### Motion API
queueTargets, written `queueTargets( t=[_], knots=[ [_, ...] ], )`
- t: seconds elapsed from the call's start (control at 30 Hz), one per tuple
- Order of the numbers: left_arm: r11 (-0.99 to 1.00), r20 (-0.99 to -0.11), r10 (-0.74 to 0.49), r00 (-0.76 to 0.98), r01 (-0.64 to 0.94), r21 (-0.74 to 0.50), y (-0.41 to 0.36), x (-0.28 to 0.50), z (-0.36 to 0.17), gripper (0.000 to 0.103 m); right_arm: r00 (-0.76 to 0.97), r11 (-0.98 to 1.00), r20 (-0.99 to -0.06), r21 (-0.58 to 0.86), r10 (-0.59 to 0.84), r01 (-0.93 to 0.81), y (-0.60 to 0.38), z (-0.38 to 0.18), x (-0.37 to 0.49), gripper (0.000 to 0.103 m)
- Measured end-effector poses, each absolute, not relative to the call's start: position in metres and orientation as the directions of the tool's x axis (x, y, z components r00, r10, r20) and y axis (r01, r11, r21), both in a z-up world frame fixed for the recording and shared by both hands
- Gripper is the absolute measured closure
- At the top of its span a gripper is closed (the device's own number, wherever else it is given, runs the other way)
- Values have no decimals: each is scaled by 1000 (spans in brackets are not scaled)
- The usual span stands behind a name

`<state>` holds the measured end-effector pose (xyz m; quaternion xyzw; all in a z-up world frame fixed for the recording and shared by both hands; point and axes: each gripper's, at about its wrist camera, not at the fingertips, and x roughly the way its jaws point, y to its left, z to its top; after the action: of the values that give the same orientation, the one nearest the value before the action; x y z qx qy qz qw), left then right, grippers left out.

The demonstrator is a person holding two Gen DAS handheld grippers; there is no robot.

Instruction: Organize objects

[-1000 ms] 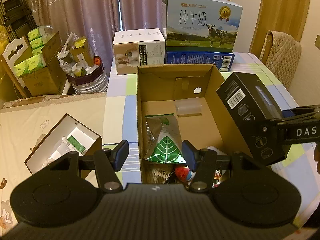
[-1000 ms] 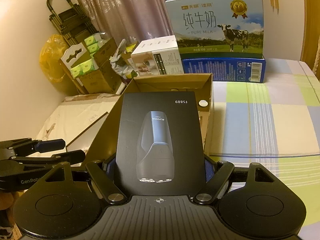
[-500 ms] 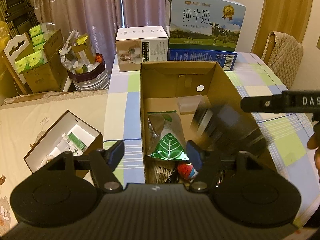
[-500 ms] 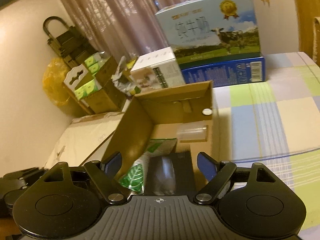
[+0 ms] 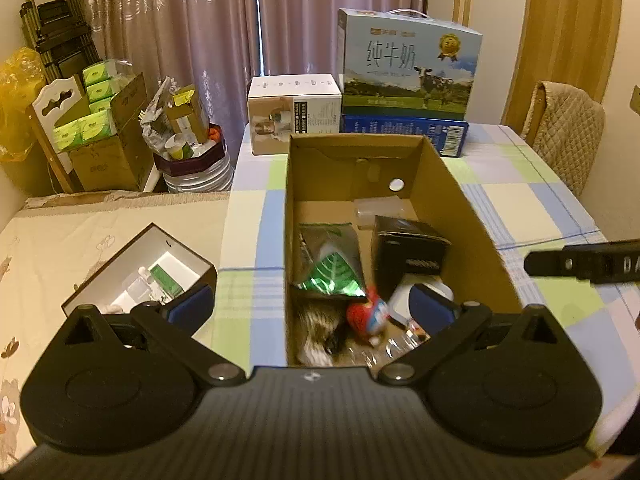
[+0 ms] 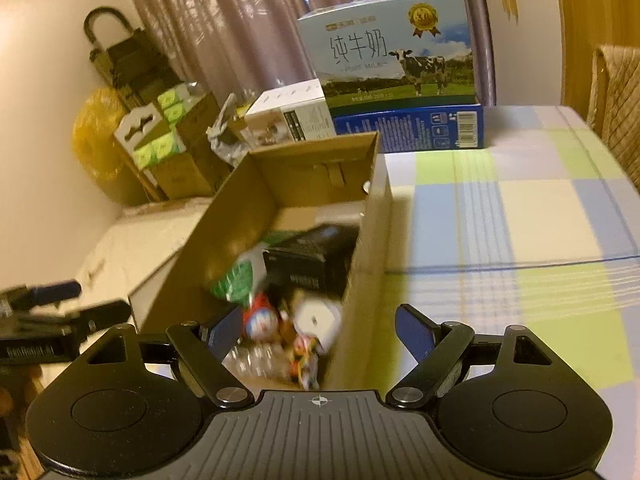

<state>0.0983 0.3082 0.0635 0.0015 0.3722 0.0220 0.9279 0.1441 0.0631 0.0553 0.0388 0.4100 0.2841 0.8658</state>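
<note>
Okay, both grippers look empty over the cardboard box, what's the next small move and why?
Probably swing the left gripper, its jaws opening with nothing between them, toward the small open white box beside the table. The black product box already lies inside the cardboard box, and the right gripper is open and empty, so that open box looks like the nearest thing left.

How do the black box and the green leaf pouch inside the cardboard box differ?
The black box is rigid, dark and stands on the right; the green leaf pouch is soft, shiny and lies flat on the left. Both sit loose inside the cardboard box, side by side; neither is held by a gripper.
</note>
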Motion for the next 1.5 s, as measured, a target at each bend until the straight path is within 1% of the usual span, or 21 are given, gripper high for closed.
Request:
queueTargets(
  t=[0.1,0.23,0.53,0.63,0.8,0.97,1.5],
  knots=[
    [999,-682,39,730,-48,6,299,76,66,1,509,841,-694,276,510,-466,52,57,118,22],
    [996,-691,16,723,-69,-49,284,45,70,1,508,850,-705,269,495,-453,35,60,90,22],
    [993,-710,26,704,-100,-62,249,-14,75,1,514,865,-724,237,461,-441,7,66,34,22],
    [993,-715,51,698,-114,-41,238,-27,77,1,509,867,-730,235,456,-440,0,65,20,22],
    [993,-724,42,689,-107,-44,225,-43,76,1,531,876,-724,214,440,-433,-11,64,0,22],
    [994,-735,22,678,-96,-59,218,-54,69,1,507,876,-743,226,438,-426,-18,58,-6,22],
    [994,-737,45,674,-101,-32,214,-58,64,1,497,872,-747,227,441,-433,-17,54,-9,22]
  ],
)
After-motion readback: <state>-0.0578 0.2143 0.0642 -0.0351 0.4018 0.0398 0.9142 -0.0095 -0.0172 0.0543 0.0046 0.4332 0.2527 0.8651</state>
